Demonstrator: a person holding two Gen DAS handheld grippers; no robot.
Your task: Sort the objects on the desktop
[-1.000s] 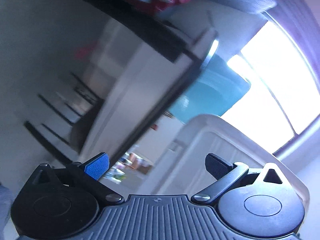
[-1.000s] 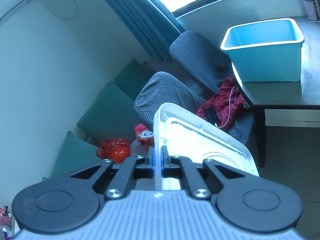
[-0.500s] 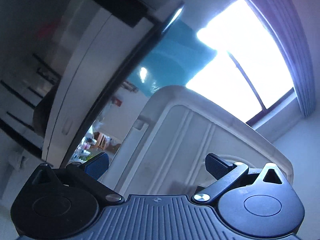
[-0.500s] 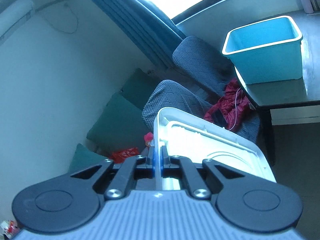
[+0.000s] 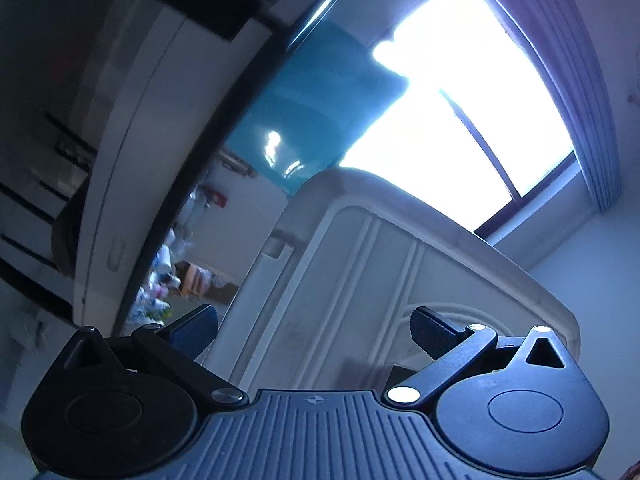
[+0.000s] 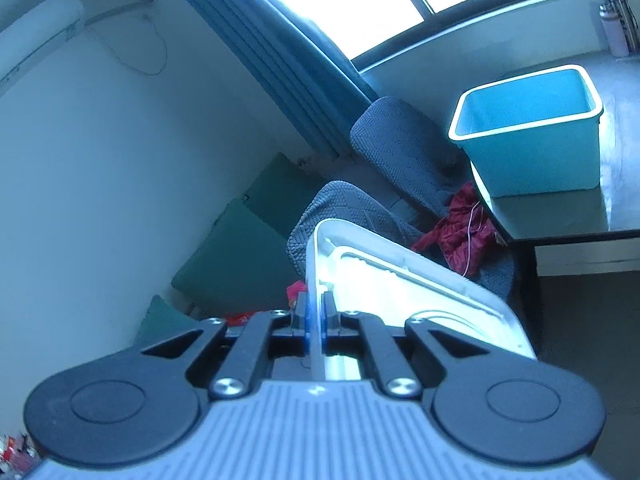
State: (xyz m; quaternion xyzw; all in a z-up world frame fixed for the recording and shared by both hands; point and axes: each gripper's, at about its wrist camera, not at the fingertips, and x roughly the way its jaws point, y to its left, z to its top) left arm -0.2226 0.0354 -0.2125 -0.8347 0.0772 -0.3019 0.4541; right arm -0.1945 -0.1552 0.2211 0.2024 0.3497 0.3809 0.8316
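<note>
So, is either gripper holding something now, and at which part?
The right gripper is shut on the rim of the white plastic lid. The left gripper is open, holding nothing.

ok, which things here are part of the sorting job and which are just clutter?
In play:
white plastic lid, clamped at its rim by the right gripper
blue plastic bin on the dark desk
left gripper, fingers spread, lid in front of it

Lying about:
red garment on grey armchair
green cushions
bottles by the window
</note>
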